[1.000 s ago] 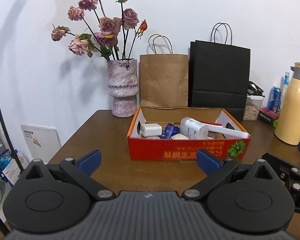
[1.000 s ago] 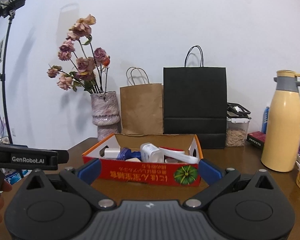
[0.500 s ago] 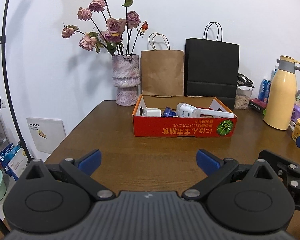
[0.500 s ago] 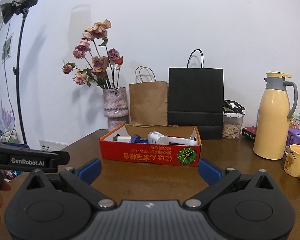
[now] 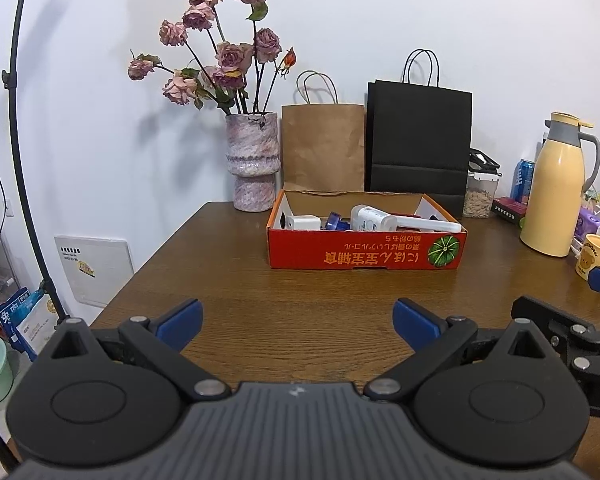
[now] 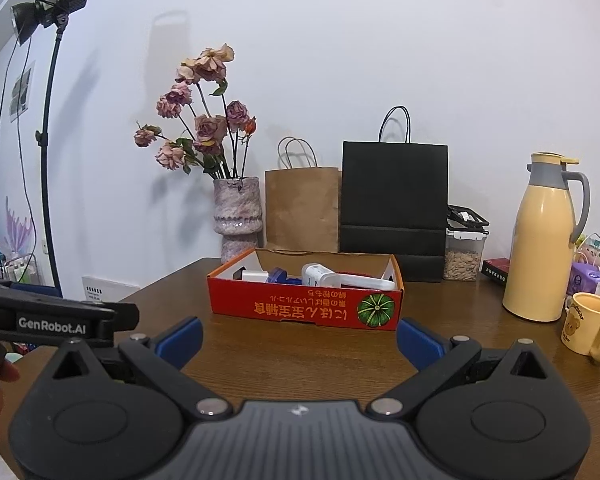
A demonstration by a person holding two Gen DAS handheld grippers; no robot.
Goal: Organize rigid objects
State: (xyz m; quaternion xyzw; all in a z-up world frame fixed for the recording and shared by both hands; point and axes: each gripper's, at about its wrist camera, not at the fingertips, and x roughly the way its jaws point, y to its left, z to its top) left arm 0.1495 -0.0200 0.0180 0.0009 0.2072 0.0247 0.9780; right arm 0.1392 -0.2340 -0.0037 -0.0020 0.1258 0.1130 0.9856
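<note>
A red cardboard box point(image 5: 364, 250) sits on the brown table, also in the right wrist view point(image 6: 304, 308). It holds a white charger block point(image 5: 305, 222), a blue piece point(image 5: 334, 221), a white bottle point(image 5: 370, 218) and a long white stick point(image 5: 428, 224). My left gripper point(image 5: 296, 320) is open and empty, well short of the box. My right gripper point(image 6: 298, 338) is open and empty, also back from the box. The right gripper's body shows at the right edge of the left wrist view point(image 5: 560, 328).
Behind the box stand a vase of dried roses point(image 5: 254, 160), a brown paper bag point(image 5: 322, 148) and a black paper bag point(image 5: 418, 144). A yellow thermos point(image 5: 554, 192) and a yellow mug point(image 6: 590, 326) stand at right. A light stand point(image 6: 48, 120) is left of the table.
Both grippers have drawn back from the box, which now looks smaller and farther. Both stay open and empty.
</note>
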